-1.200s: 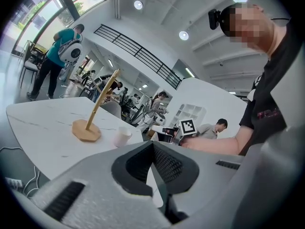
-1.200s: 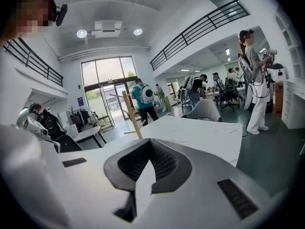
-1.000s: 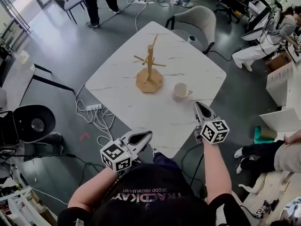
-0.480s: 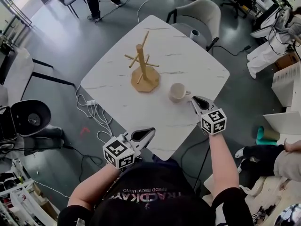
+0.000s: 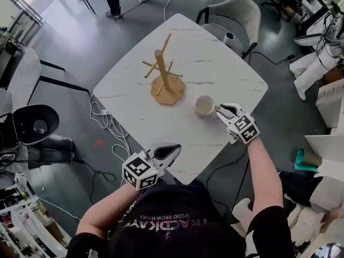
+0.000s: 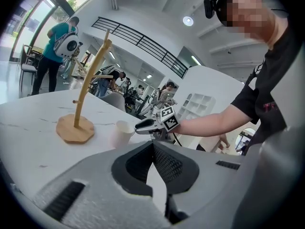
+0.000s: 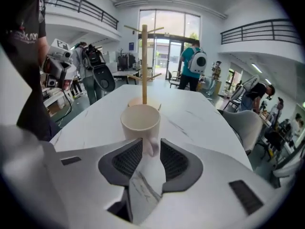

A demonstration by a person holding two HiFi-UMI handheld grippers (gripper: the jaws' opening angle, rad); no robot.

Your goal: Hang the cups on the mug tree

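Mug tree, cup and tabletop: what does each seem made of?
Pale wooden mug tree: looks like unpainted light wood, matte, with an even tan colour on post, pegs and octagonal base.
Cream round cup: probably glazed ceramic. It is smooth and thick-walled with a faint sheen, though plastic cannot be excluded.
White square table top: marble-look, with thin grey veins and slightly glossy. Stone or laminate, cannot tell.

Grey chair (image 5: 236,12) beside marbled table (image 5: 215,63); white cables (image 5: 110,130), seemingly tangled, on floor (image 5: 70,47).
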